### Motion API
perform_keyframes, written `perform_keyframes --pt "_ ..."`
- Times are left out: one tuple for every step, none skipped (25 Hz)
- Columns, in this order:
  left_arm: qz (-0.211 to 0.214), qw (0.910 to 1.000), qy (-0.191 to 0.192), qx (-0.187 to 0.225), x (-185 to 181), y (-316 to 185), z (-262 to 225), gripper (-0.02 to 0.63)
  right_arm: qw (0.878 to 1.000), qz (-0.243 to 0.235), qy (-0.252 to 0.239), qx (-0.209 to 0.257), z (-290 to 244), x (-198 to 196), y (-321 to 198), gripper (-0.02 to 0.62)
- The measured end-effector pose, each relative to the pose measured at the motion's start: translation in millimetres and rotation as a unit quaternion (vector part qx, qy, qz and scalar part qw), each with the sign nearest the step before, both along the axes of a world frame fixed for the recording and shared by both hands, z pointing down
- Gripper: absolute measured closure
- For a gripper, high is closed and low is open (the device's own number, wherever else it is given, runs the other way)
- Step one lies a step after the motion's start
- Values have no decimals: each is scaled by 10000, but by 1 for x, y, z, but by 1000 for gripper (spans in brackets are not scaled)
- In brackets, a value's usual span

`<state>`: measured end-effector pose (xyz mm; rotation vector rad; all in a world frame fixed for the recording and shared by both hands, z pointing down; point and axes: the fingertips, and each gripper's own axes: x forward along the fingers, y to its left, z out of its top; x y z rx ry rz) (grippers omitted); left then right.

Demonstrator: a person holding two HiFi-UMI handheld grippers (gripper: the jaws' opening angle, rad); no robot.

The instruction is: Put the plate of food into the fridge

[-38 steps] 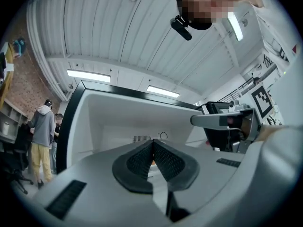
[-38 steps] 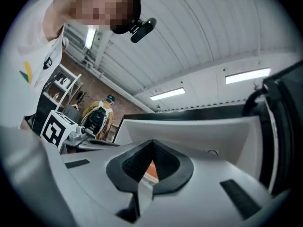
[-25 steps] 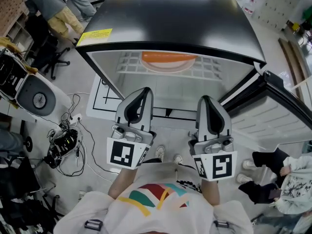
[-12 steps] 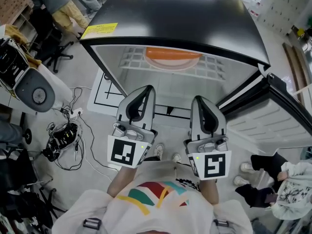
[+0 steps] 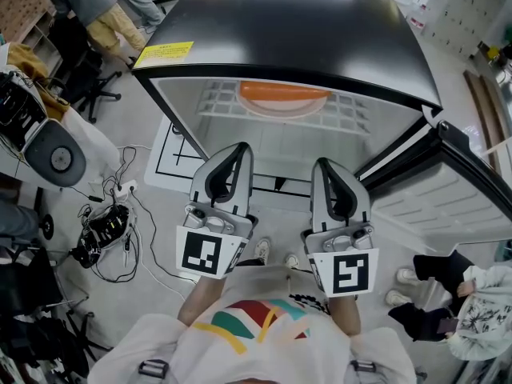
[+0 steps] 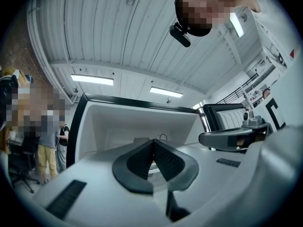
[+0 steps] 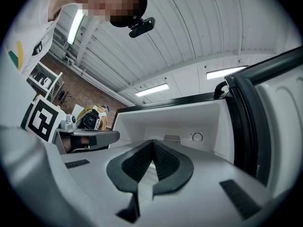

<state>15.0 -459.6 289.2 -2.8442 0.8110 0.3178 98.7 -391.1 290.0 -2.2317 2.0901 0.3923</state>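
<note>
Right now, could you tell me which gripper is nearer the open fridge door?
Right. The right gripper is beside the fridge door; the left gripper is on the right one's far side.

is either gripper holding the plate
No, the plate sits on the wire shelf inside the fridge, while the left gripper and right gripper are shut, empty.

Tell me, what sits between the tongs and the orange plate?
Only bare wire shelf inside the open fridge, shown in the head view.
</note>
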Motion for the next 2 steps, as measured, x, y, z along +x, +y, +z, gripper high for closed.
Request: perform_keyframes --pt "-7 10000 7 -2 -1 0 0 600 10000 -15 23 3 0 -2 0 597" --pt "-14 10000 12 -5 -1 -1 0 600 10000 -31 43 5 -1 -3 0 597"
